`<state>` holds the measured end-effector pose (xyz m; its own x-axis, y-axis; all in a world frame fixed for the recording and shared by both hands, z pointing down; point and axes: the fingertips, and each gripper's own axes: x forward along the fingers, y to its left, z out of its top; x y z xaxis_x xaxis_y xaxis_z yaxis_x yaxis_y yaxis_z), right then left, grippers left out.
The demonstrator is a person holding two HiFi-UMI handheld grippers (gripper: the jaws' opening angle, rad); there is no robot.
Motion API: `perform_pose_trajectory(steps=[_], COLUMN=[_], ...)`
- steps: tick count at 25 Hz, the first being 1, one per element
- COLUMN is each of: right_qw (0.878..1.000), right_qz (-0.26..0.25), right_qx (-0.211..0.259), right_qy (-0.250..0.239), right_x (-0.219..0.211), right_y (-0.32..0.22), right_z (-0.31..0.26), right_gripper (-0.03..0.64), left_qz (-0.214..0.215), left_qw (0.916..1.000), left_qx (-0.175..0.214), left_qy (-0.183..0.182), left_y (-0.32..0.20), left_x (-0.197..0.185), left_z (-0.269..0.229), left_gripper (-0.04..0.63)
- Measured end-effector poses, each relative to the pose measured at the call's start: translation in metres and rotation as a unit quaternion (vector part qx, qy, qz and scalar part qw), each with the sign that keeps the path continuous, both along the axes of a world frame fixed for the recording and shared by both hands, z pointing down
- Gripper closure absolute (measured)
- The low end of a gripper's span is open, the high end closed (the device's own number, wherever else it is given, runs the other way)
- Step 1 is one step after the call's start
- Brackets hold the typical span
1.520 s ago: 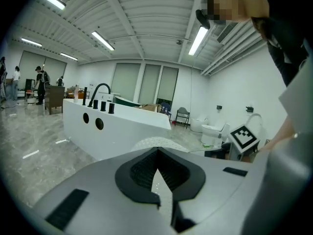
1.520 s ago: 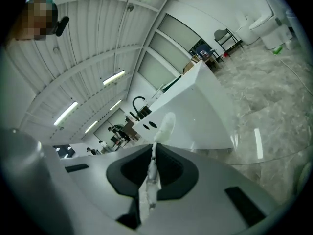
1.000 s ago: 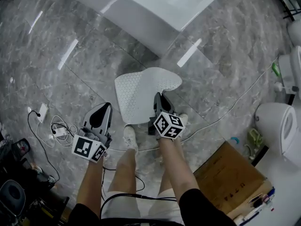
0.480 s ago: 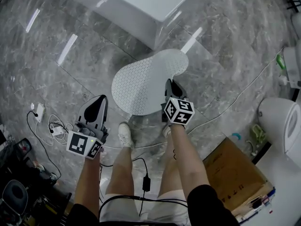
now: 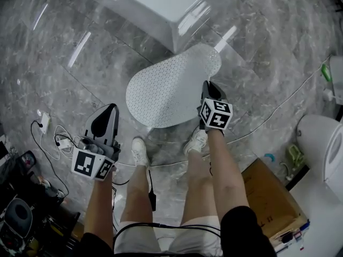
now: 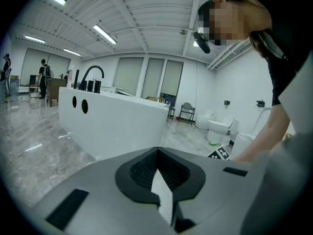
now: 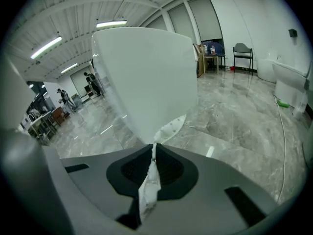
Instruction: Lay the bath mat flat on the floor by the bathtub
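The white, perforated bath mat (image 5: 171, 90) hangs spread out above the grey marble floor, just in front of the corner of the white bathtub (image 5: 161, 4). My right gripper (image 5: 207, 84) is shut on the mat's right edge. In the right gripper view a crumpled strip of mat (image 7: 171, 128) runs out from the closed jaws of that gripper (image 7: 153, 148) toward the tub (image 7: 146, 72). My left gripper (image 5: 110, 108) stays left of the mat and apart from it, its jaws (image 6: 156, 153) together. The tub (image 6: 117, 121) stands ahead of it.
The person's two shoes (image 5: 140, 151) stand on the floor below the mat. A power strip with cables (image 5: 45, 127) lies at the left. A thin cable (image 5: 278, 108) crosses the floor at the right. A toilet (image 5: 327, 143) and a cardboard box (image 5: 268, 197) stand at the right.
The right gripper has carried the mat forward and to the right, toward the tub. The mat has opened from a bent shape into a spread oval. The left gripper has barely shifted.
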<state>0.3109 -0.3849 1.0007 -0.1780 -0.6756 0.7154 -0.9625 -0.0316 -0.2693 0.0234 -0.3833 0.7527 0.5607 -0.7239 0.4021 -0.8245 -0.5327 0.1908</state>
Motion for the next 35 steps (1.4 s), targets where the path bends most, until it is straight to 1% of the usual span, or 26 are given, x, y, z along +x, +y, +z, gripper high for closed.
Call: perform_pose_trajectory(steps=[3,6,7,9,11,13,16,20,24,28,30,35], right_qw=[0.999,0.997,0.995,0.989,0.981,0.978,0.979,0.979,0.979,0.982,0.985,0.993], right_qz=[-0.019,-0.045,-0.056,-0.078,-0.077,-0.049,-0.017,-0.010,-0.003,0.005,-0.002,-0.035], right_qx=[-0.005,-0.016,-0.026,-0.062,-0.097,-0.113,-0.119,-0.114,-0.114,-0.107,-0.092,-0.031], right_qy=[0.026,0.062,0.078,0.112,0.149,0.169,0.162,0.167,0.169,0.154,0.145,0.113], right_x=[0.016,0.031,0.034,0.041,0.052,0.069,0.084,0.093,0.092,0.081,0.072,0.045], right_y=[-0.004,-0.008,-0.007,-0.001,0.007,0.014,0.022,0.032,0.044,0.052,0.052,0.044], right_z=[0.010,0.020,0.025,0.037,0.045,0.045,0.039,0.029,0.024,0.019,0.012,-0.022], right_gripper=[0.580,0.580,0.580,0.578,0.557,0.558,0.558,0.558,0.558,0.558,0.558,0.578], left_qz=[-0.010,-0.022,-0.025,-0.031,-0.033,-0.032,-0.028,-0.025,-0.023,-0.028,-0.036,-0.052], left_qw=[0.9999,0.9996,0.9995,0.9994,0.9993,0.9994,0.9995,0.9996,0.9997,0.9996,0.9993,0.9985], left_qx=[-0.004,-0.007,-0.008,-0.009,-0.011,-0.012,-0.012,-0.010,-0.007,-0.008,-0.007,-0.004], left_qy=[-0.008,-0.015,-0.016,-0.016,-0.012,-0.008,-0.001,0.007,0.006,0.003,0.004,0.013], left_y=[0.000,-0.001,-0.001,0.000,0.001,0.002,0.004,0.007,0.014,0.020,0.022,0.026], left_x=[0.002,0.002,0.002,0.003,0.005,0.010,0.015,0.017,0.012,0.000,-0.008,-0.020], left_z=[0.008,0.016,0.018,0.020,0.021,0.020,0.016,0.008,0.000,-0.003,-0.004,-0.013], left_gripper=[0.583,0.583,0.583,0.583,0.582,0.583,0.583,0.583,0.583,0.583,0.583,0.583])
